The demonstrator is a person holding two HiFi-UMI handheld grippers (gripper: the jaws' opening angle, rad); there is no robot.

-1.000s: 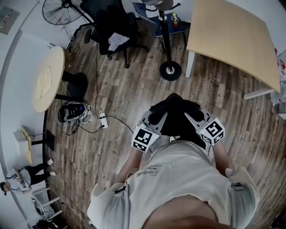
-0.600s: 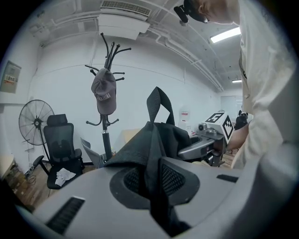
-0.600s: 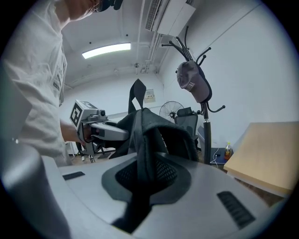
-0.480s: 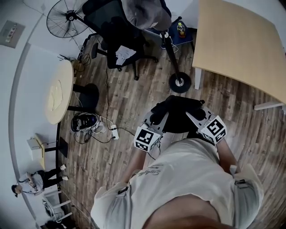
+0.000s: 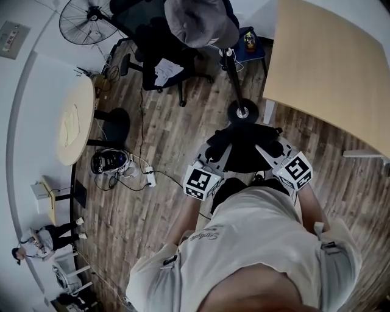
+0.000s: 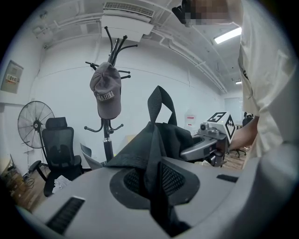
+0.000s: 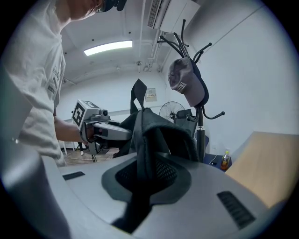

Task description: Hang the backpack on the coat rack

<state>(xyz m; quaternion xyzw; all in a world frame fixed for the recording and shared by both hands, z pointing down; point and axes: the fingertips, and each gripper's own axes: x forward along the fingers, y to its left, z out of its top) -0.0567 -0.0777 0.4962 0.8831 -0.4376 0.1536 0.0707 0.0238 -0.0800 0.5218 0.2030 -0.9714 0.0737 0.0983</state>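
Note:
I carry a black backpack (image 5: 244,149) between both grippers, in front of the person's chest. My left gripper (image 5: 218,157) is shut on its left side; dark fabric (image 6: 156,154) is pinched in the jaws, and its top loop handle (image 6: 160,99) stands up. My right gripper (image 5: 263,153) is shut on the right side, fabric (image 7: 145,140) clamped in the jaws. The coat rack (image 5: 234,73) stands just ahead with a round base (image 5: 242,112). A grey cap (image 5: 198,21) hangs on it, seen also as the cap (image 6: 105,91) and the cap (image 7: 187,84).
A light wooden table (image 5: 332,58) is at the right, close to the rack base. An office chair (image 5: 164,52) and a floor fan (image 5: 85,18) stand behind the rack. A round table (image 5: 73,122), a helmet-like object (image 5: 106,161) and cables (image 5: 146,173) lie at the left.
The person has walked toward the coat rack with the backpack held in both grippers; the rack base now lies just beyond the bag. Both grips are unchanged.

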